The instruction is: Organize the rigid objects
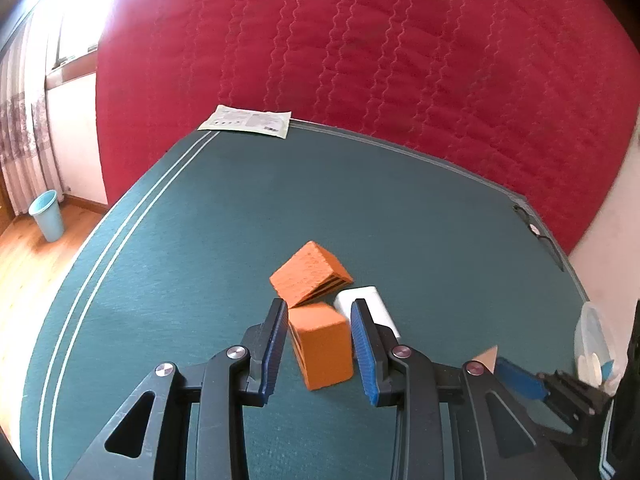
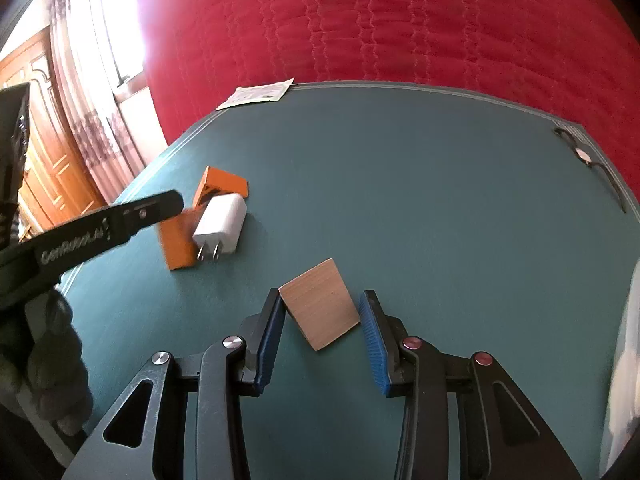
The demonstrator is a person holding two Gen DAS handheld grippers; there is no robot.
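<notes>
On the green table mat (image 1: 180,240), my left gripper (image 1: 319,312) is shut on an orange block (image 1: 324,352), its blue pads pressing both sides. A second orange block (image 1: 308,272) lies tilted just beyond it, with a white plug charger (image 1: 372,296) to the right. In the right wrist view, my right gripper (image 2: 322,296) is shut on a pale wooden block (image 2: 320,304), held cornerwise between the pads. Further left lie the charger (image 2: 220,220) and both orange blocks (image 2: 222,186), the nearer one (image 2: 176,248) partly hidden behind the left gripper's black finger (image 2: 120,220).
A paper packet (image 1: 248,120) lies at the mat's far corner and eyeglasses (image 1: 536,232) at its right edge. A clear plastic container (image 1: 592,344) stands at the near right. A red quilt (image 1: 360,60) rises behind the table; a blue bin (image 1: 48,216) stands on the floor.
</notes>
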